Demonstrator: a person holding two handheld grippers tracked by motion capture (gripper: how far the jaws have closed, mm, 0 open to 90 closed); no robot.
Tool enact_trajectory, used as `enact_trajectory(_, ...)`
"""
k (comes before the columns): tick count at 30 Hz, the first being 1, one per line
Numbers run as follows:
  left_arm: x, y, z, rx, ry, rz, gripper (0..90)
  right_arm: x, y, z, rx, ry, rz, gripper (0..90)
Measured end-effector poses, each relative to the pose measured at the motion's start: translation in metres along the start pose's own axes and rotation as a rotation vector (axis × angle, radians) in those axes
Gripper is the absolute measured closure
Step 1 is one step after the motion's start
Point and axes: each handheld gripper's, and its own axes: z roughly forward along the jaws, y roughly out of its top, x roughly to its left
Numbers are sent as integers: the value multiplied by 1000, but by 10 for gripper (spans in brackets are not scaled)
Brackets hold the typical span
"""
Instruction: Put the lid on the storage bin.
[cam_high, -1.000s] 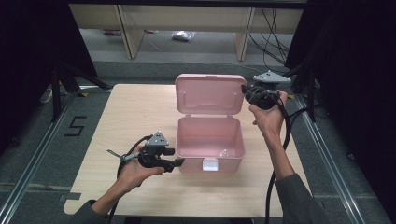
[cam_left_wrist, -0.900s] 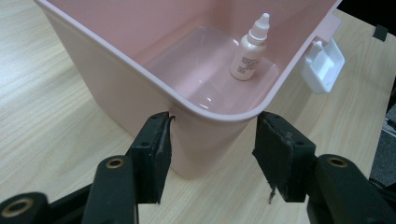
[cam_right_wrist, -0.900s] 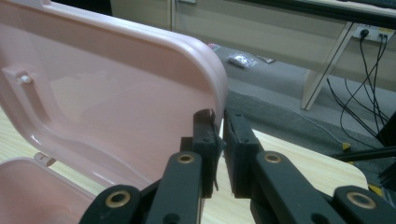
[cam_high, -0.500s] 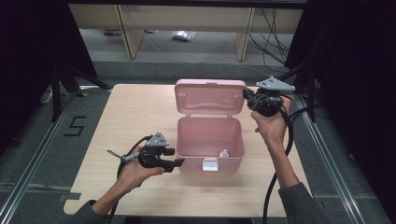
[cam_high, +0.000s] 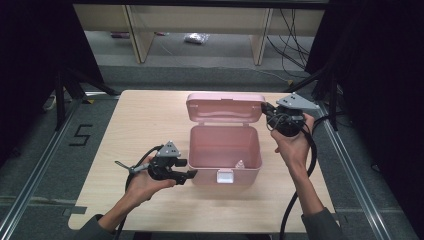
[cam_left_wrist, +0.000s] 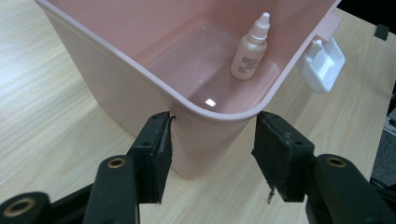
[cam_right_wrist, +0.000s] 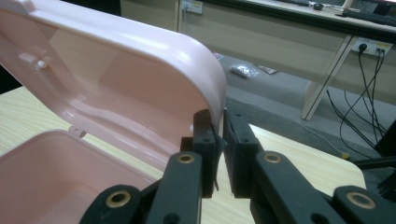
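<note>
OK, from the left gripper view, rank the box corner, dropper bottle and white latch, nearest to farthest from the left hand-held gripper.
1. Box corner, between the jaws of the left hand-held gripper.
2. Dropper bottle, inside the box, farther back.
3. White latch, outside on the right; close call with the bottle.

A white numeral "5" is marked on the floor (cam_high: 80, 135). The label on the dropper bottle (cam_left_wrist: 251, 48) is illegible.

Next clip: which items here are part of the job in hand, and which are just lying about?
In the job:
- pink box
- its lid, pinched at the edge by the right hand-held gripper
- dropper bottle inside the box
- left hand-held gripper, open around a box corner

Lying about:
- plastic bag on the floor
- floor cables
</note>
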Motion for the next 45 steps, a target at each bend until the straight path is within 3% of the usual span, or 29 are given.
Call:
enact_trajectory(1, 0, 0, 0, 0, 0, 0, 467, 1, -1, -1, 3, 4, 9, 845)
enact_trajectory(2, 0, 0, 0, 0, 0, -1, 468, 0, -2, -2, -8, 11, -19, 845)
enact_trajectory(3, 0, 0, 0, 0, 0, 0, 468, 3, -3, -4, 4, 20, 26, 844)
enact_trajectory(5, 0, 0, 0, 1, 1, 1, 468, 3, -5, -6, -6, 9, -4, 845)
enact_trajectory(9, 0, 0, 0, 3, 0, 2, 471, 4, -9, -9, -28, 15, 6, 845)
enact_trajectory(10, 0, 0, 0, 4, 1, 3, 472, 5, -9, -10, -8, 27, 20, 845)
enact_trajectory(14, 0, 1, 0, 7, 4, 8, 474, 5, -11, -13, -24, 22, -6, 845)
enact_trajectory(16, 0, 0, 0, 7, 3, 8, 475, 8, -12, -15, -11, 24, 22, 845)
enact_trajectory(17, 0, 0, 0, 8, 3, 8, 476, 7, -13, -15, -26, 28, -3, 845)
enact_trajectory(20, 1, 1, -2, 26, 2, 30, 481, 8, -15, -17, -14, 27, 11, 845)
enact_trajectory(21, 1, 1, -2, 26, 3, 30, 484, 7, -15, -18, -28, 23, -10, 846)
enact_trajectory(23, 1, 1, -2, 27, 4, 33, 487, 9, -17, -19, -28, 35, 16, 844)
enact_trajectory(33, 0, 0, -3, 26, 21, 38, 518, 15, -28, -29, -39, 23, -23, 834)
enact_trajectory(38, 0, -1, -6, 28, 13, 48, 557, 20, -34, -33, -35, 34, -9, 831)
enact_trajectory(40, 1, -2, -6, 28, 11, 57, 582, 19, -35, -34, -35, 25, -27, 830)
enact_trajectory(41, 1, -3, -7, 26, 9, 52, 596, 20, -36, -35, -25, 31, -11, 830)
enact_trajectory(43, 0, -4, -6, 8, -1, 31, 629, 18, -36, -34, -40, 25, -33, 830)
enact_trajectory(45, 1, -5, -8, 14, -6, 41, 659, 19, -36, -35, -41, 22, -30, 830)
